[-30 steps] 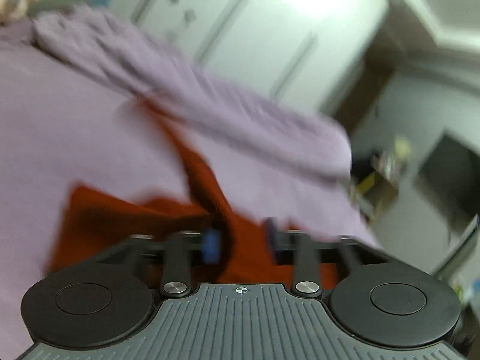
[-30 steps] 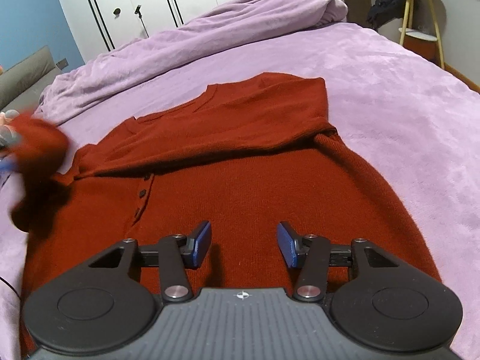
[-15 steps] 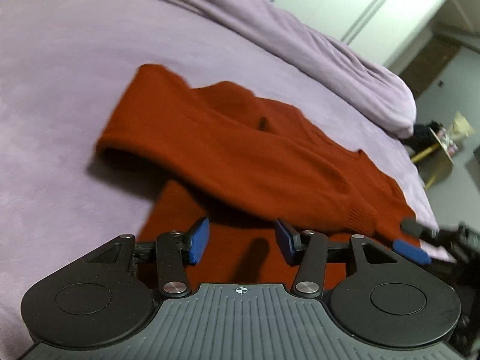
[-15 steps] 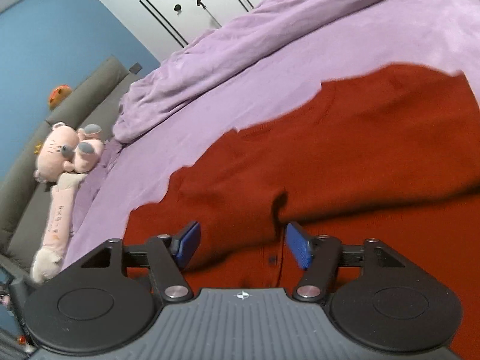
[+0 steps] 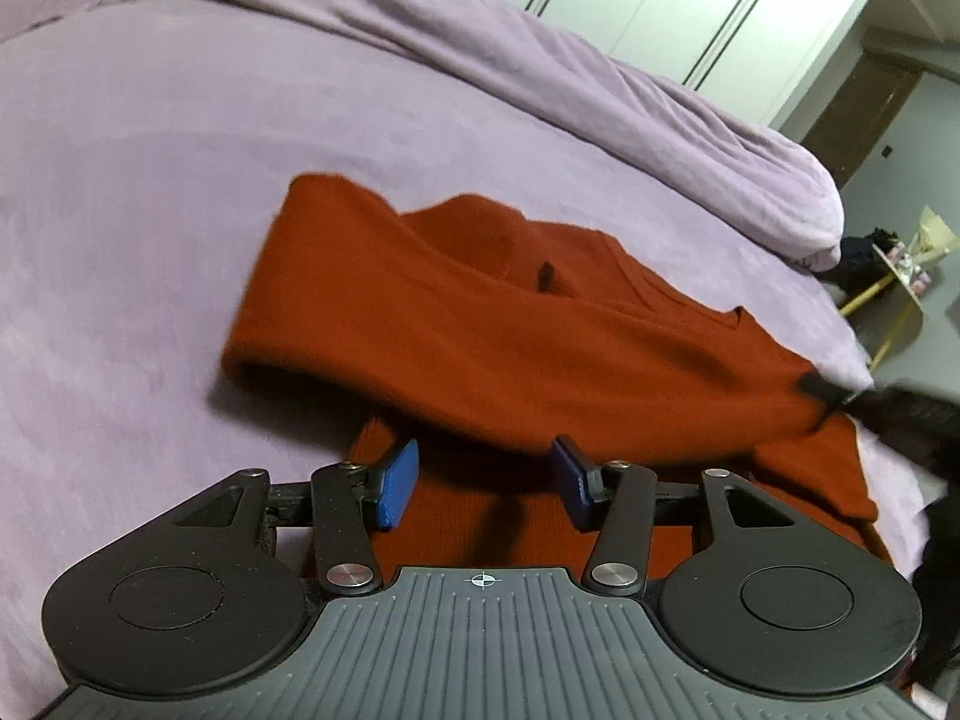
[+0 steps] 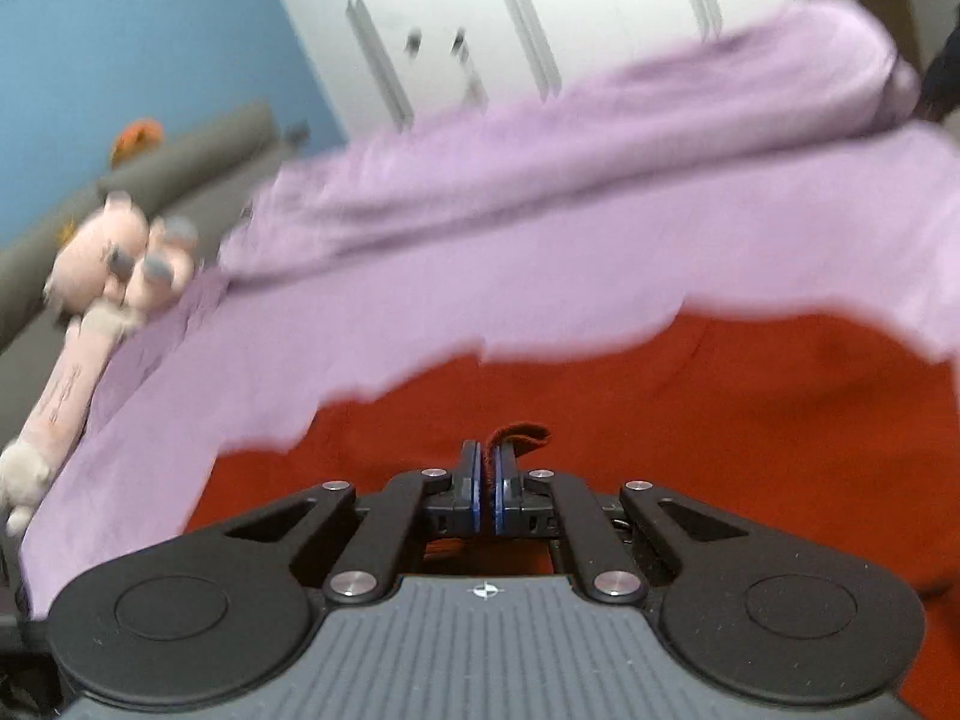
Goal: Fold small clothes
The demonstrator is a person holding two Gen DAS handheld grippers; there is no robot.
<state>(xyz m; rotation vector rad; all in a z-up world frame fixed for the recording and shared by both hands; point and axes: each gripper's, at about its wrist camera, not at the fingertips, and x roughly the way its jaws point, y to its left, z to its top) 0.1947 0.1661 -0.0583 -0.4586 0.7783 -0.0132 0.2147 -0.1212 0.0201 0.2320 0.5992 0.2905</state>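
A rust-red knit sweater [image 5: 480, 324] lies on the purple bedspread [image 5: 150, 192], with a sleeve folded across its body. My left gripper [image 5: 485, 483] is open and empty, just above the sweater's near edge. My right gripper [image 6: 491, 483] is shut on a fold of the sweater [image 6: 690, 420]; a small loop of red fabric sticks up between its pads. In the left wrist view the right gripper shows as a dark blur at the sweater's right edge [image 5: 840, 399].
A rumpled purple duvet [image 5: 540, 66] lies along the far side of the bed. A pink plush toy [image 6: 96, 282] lies at the bed's left edge by a grey sofa. White wardrobe doors [image 6: 540, 18] stand behind. A small side table [image 5: 906, 276] stands off the bed's right side.
My right gripper has closed on the sweater's edge; it was open half a second ago. My left gripper let go of the sleeve, which now lies folded across the sweater, and stays open.
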